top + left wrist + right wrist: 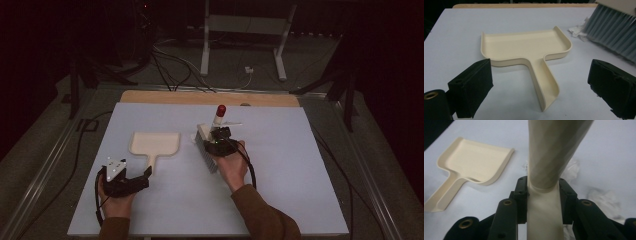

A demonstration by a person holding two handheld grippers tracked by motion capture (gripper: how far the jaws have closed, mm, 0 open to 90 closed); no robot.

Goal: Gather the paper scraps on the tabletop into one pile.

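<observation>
A cream dustpan lies flat on the white table, its handle pointing toward the near edge. My left gripper stands open just short of that handle's end; in the left gripper view the handle lies between the two spread pads, touching neither. My right gripper is shut on a hand brush with grey bristles and a red-tipped handle. In the right gripper view the cream brush handle is clamped between the jaws. Crumpled white paper lies on the table by the bristles.
The white table top has a wooden strip along its far edge. More paper scraps lie under the brush, right of the dustpan. Beyond the table, cables and a white stand sit on the dark floor.
</observation>
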